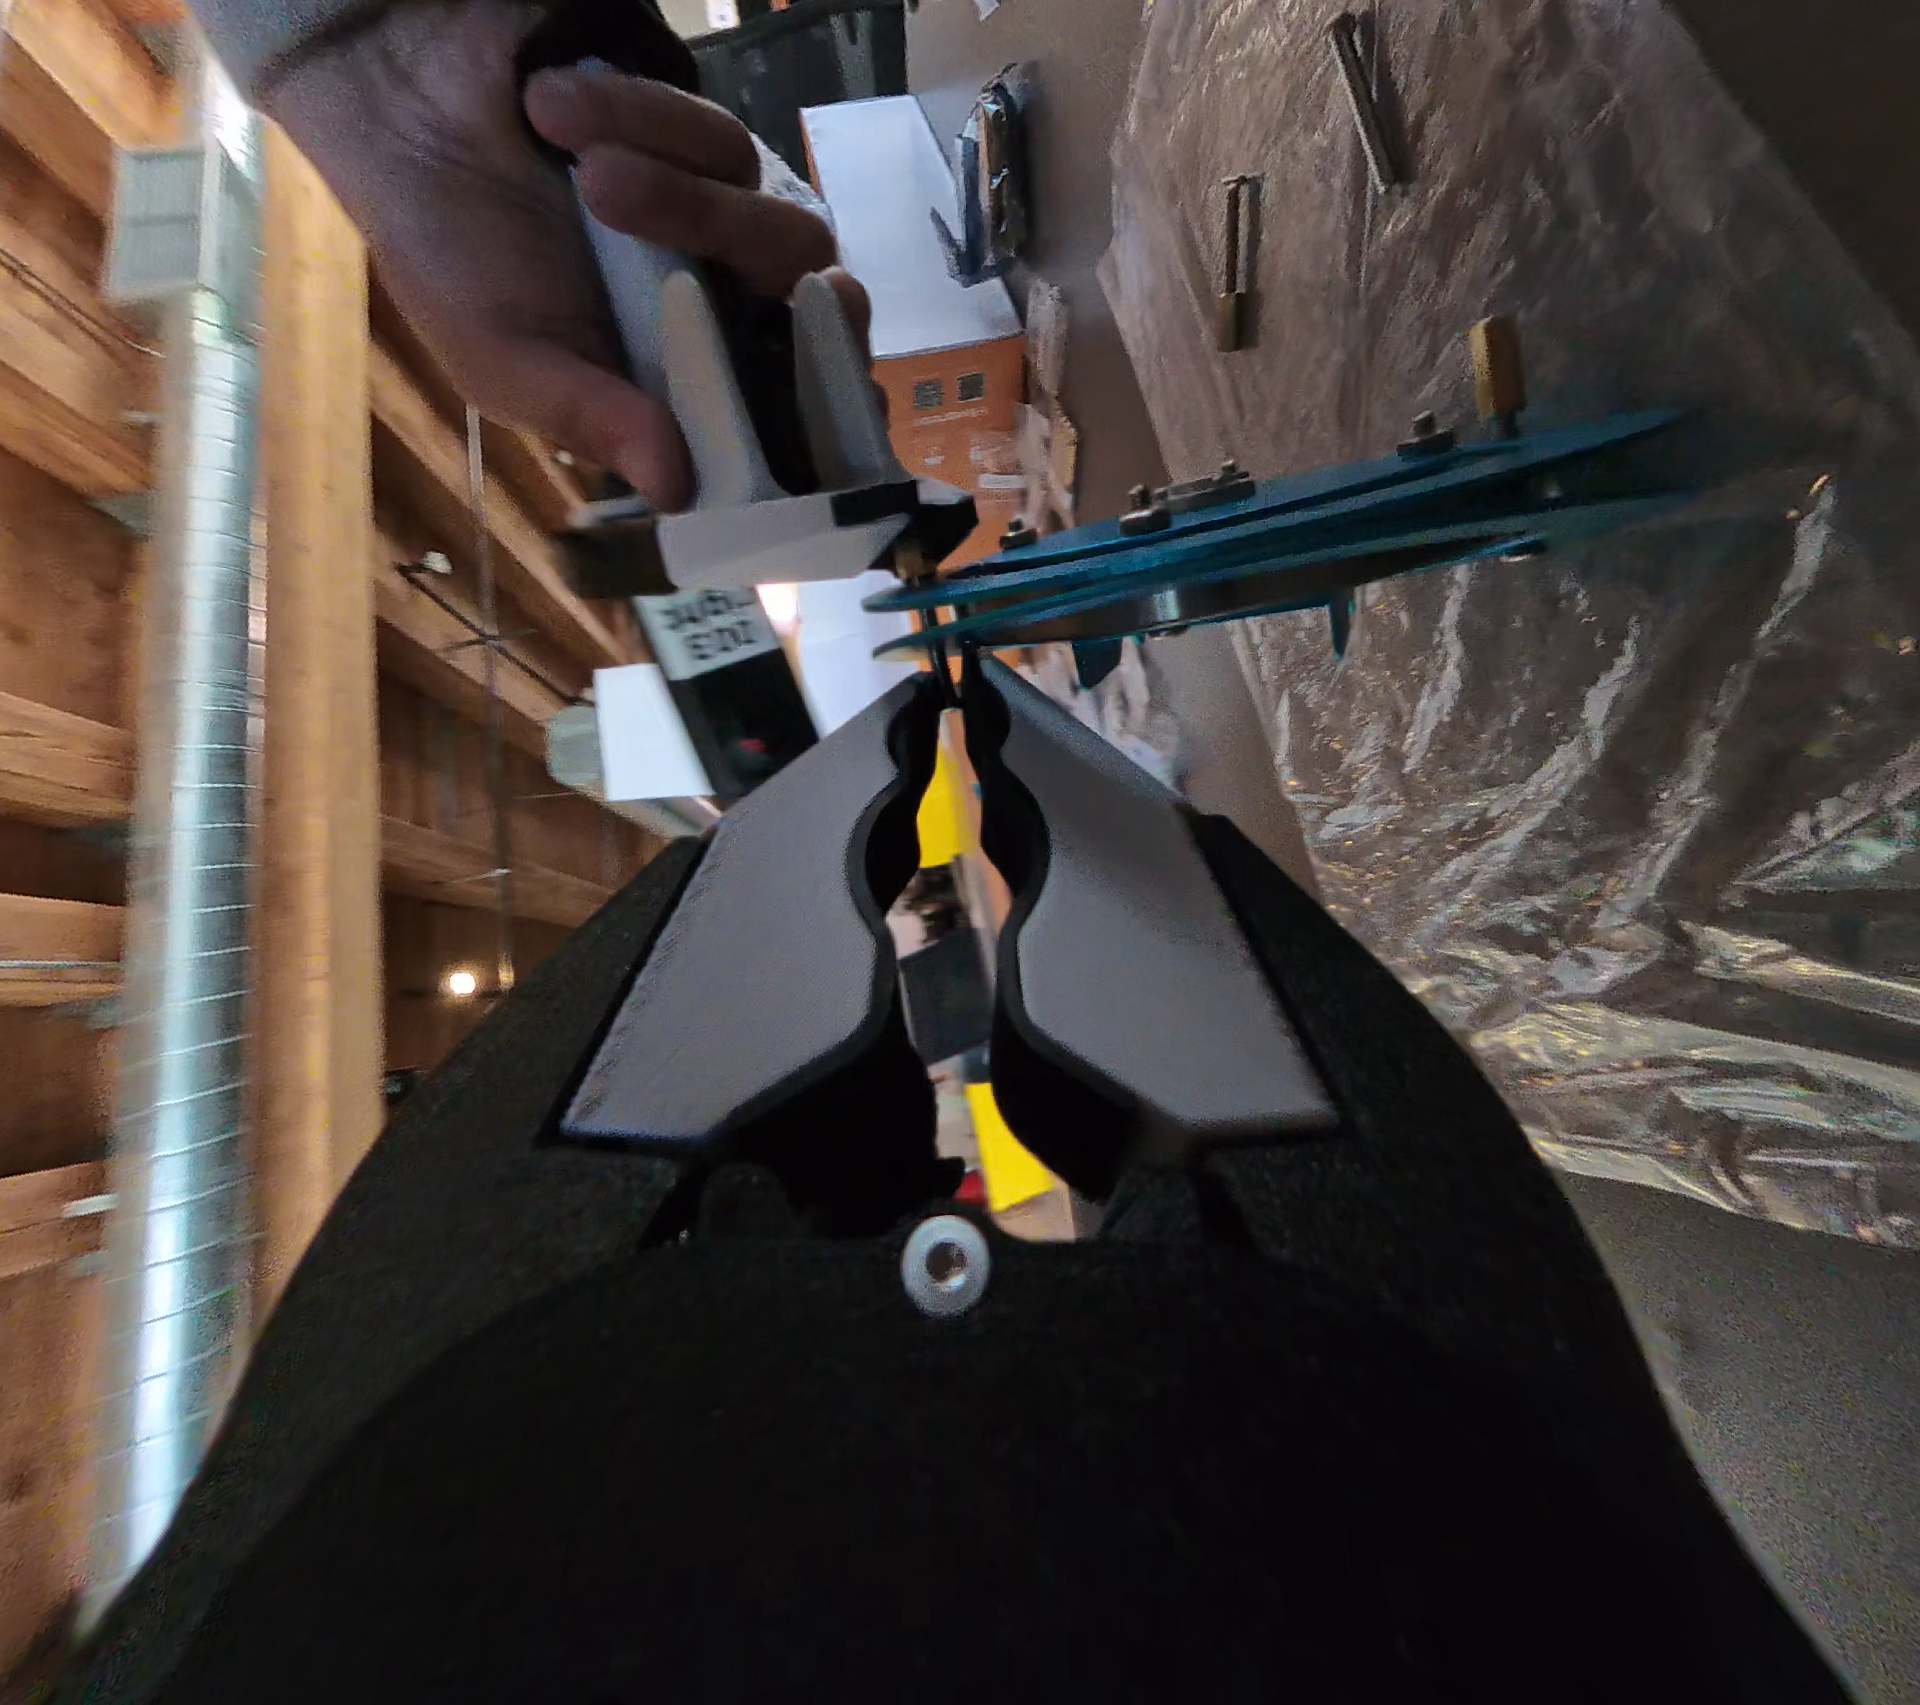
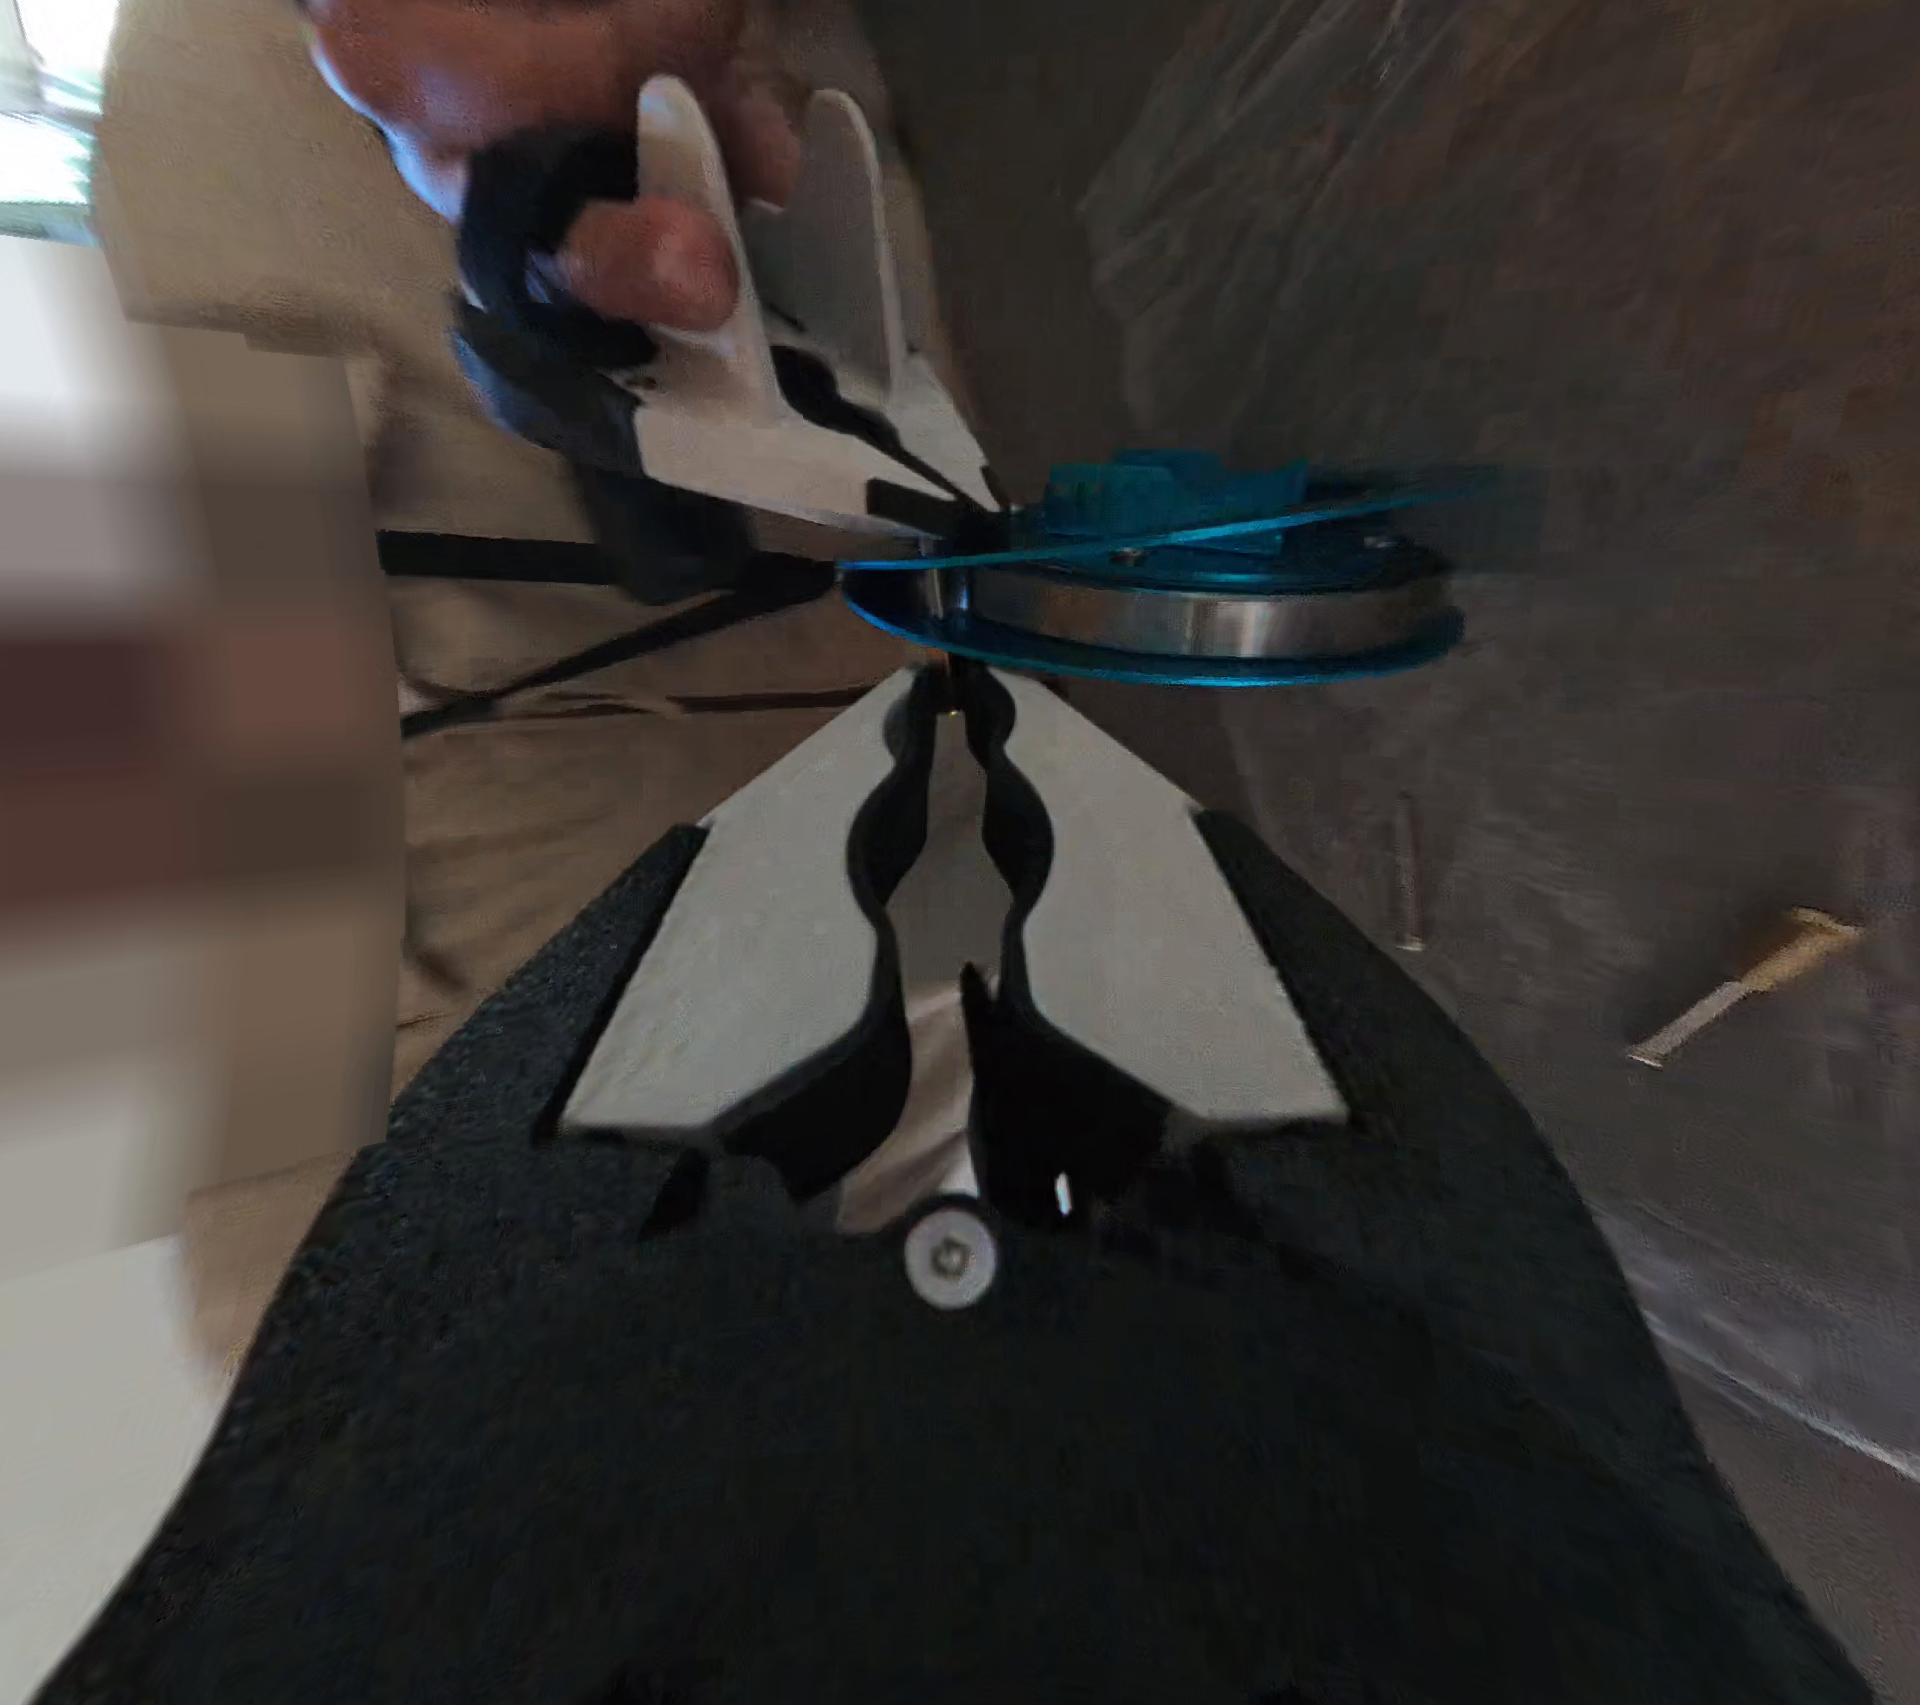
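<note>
The left gripper (image 1: pixel 954 687) and right gripper (image 2: pixel 954 681) each pinch a thin pin at the rim of the blue disc assembly (image 1: pixel 1278 554), held beside the plastic sheet (image 1: pixel 1558 512); such slim holds could slip.

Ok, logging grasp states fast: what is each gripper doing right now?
Left tongs: shut on the blue disc assembly.
Right tongs: shut on its rim post.
</note>
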